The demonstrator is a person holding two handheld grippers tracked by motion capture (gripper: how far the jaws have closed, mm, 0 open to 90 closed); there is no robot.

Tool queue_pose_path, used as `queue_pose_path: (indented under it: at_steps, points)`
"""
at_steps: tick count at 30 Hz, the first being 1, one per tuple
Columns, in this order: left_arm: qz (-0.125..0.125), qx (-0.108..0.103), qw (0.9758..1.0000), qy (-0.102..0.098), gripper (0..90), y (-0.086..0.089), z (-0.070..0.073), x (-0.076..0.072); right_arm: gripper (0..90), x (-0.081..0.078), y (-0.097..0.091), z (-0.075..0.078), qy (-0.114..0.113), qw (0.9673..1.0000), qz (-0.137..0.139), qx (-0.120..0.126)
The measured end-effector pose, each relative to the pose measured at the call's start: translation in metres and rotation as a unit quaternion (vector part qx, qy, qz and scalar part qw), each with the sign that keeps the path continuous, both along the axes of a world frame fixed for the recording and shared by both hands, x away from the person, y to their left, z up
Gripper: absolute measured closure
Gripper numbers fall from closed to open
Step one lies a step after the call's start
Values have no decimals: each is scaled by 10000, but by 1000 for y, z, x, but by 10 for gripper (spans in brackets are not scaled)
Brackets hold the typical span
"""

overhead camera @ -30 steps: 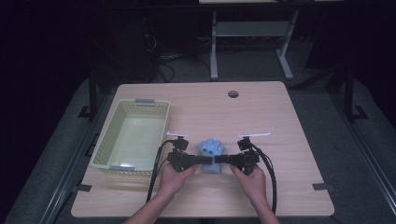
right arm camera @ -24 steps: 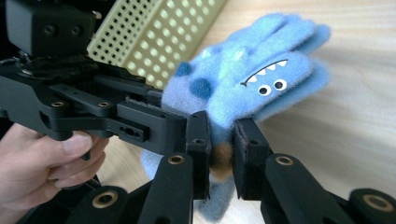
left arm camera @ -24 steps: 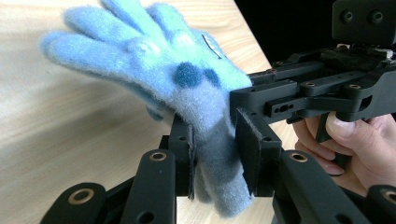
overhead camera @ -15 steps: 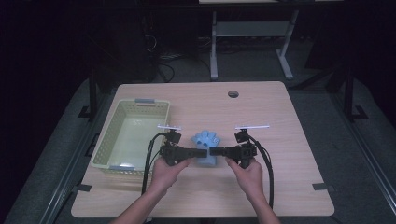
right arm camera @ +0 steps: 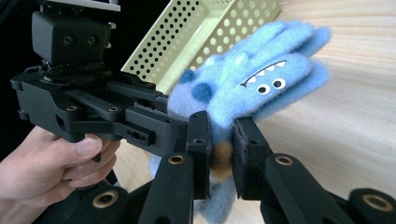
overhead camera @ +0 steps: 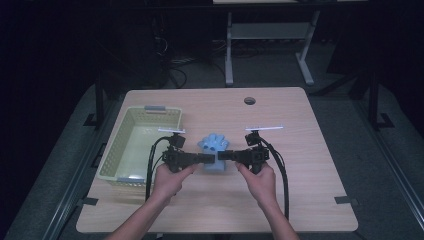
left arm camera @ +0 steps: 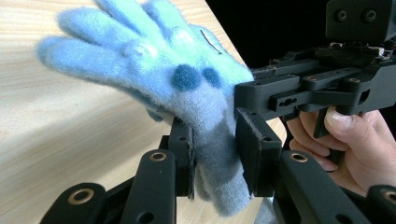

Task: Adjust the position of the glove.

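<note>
1. High view: fuzzy blue monster-face glove (overhead camera: 214, 149) at frame centre on the pale wooden table (overhead camera: 310, 170), right of the pale green perforated plastic basket (overhead camera: 131, 145).
2. Left gripper view: left gripper (left arm camera: 215, 154) jaws pinch the glove's cuff, lower centre.
3. Right gripper view: right gripper (right arm camera: 220, 154) jaws clamp the cuff, lower centre.

Left forearm: enters from the bottom edge of the high view, angled up and right. Left hand (overhead camera: 170, 179): wrapped round the handle. Left claw (overhead camera: 209, 159): level, pointing right; jaws closed on the glove (left arm camera: 187, 84), pinching its cuff.

Right forearm: enters from the bottom edge, angled up and left. Right hand (overhead camera: 260, 180): wrapped round the handle, finger on the trigger. Right claw (overhead camera: 223, 155): level, pointing left; jaws closed on the glove.

Claw tips: facing, just beside each other.
</note>
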State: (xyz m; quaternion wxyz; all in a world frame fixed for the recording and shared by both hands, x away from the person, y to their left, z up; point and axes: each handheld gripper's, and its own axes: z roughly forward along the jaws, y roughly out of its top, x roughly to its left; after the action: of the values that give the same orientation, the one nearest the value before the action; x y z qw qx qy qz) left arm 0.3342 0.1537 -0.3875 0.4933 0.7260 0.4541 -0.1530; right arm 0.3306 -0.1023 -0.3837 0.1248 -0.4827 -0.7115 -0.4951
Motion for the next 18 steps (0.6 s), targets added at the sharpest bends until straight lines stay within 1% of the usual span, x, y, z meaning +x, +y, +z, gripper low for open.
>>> queue_pose_path:
  at_steps: [1, 4, 5, 10, 12, 13, 16, 18]
  points:
    - [47, -10, 10000, 50, 679, 1, 1, -1, 784, 1, 1, 1, -19, 10000, 0, -14]
    - [30, -30, 10000, 30, 679, 5, 2, 1, 784, 3, 6, 4, -38, 10000, 40, -2]
    - [57, -57, 10000, 55, 679, 6, 2, 0, 784, 3, 6, 4, -38, 10000, 40, -2]
    - [54, -47, 10000, 50, 678, 12, 5, 2, 785, 5, 12, 6, -23, 10000, 63, 32]
    - [59, -42, 10000, 54, 679, 14, 7, 3, 785, 6, 13, 8, -50, 9999, 83, 32]
    - [49, -40, 10000, 20, 679, 15, 8, 3, 785, 7, 15, 9, -21, 10000, 76, 31]
    - [76, -51, 10000, -8, 678, 20, 13, 4, 785, 9, 19, 14, -85, 9999, 118, 31]
    - [73, -35, 10000, -22, 678, 21, 14, 4, 785, 10, 20, 15, -109, 9999, 114, 43]
